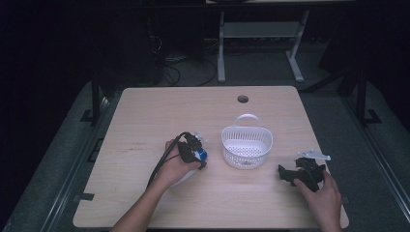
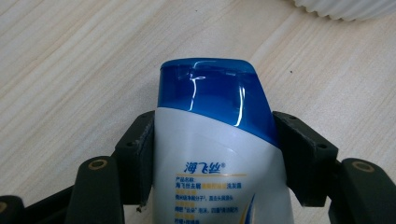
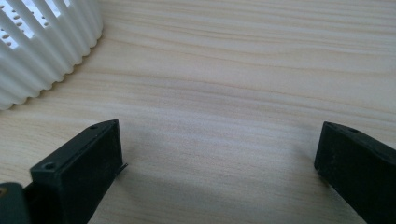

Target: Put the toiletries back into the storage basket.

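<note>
I am clamping the left gripper (image 2: 212, 154) on a white bottle (image 2: 215, 163) lying beside the basket (image 1: 246, 145); my right gripper (image 3: 219, 158) is resting, jaws apart.

The high view looked down over the whole table (image 1: 145, 111); both gripper views sat low, close beside the white basket (image 1: 246, 145), which all shared.

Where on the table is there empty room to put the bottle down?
Bare wood lies behind the white basket up to the cable hole, and along the left edge. It is crowded in front: the left gripper with the bottle beside the basket, the right gripper on its other side.
</note>
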### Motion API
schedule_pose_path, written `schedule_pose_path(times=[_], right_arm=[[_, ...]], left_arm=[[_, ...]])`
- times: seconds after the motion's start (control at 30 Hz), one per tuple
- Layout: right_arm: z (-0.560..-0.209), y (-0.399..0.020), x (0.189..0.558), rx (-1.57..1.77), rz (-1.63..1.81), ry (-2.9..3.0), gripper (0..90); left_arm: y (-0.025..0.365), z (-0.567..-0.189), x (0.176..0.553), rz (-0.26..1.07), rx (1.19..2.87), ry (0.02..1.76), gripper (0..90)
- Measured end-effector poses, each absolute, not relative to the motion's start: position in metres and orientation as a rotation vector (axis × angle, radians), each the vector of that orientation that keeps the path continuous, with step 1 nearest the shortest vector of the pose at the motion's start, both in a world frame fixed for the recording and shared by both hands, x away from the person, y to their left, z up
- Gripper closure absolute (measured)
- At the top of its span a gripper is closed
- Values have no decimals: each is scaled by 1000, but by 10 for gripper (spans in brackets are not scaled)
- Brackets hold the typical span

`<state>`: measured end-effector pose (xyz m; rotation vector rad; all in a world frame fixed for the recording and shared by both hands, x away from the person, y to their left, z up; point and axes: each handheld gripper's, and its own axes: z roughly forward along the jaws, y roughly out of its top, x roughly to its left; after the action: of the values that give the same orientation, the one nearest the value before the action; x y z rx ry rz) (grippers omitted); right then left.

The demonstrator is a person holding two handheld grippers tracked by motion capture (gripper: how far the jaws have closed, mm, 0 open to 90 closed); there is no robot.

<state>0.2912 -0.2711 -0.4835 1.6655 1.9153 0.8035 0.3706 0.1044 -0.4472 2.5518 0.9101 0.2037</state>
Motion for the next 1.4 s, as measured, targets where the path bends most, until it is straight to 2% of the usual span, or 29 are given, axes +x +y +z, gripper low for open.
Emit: schedule_pose_path(times=[0.37,0.73,1.4], right_arm=[[-483,-271,291,1666,803,1915,4],[-483,-271,291,1665,803,1915,4],[-483,-271,291,1665,803,1915,5]], left_arm=[[115,-438,372,148,2486,884,363],[137,-426,372,63,2350,848,364],[175,-406,370,26,2135,739,368]])
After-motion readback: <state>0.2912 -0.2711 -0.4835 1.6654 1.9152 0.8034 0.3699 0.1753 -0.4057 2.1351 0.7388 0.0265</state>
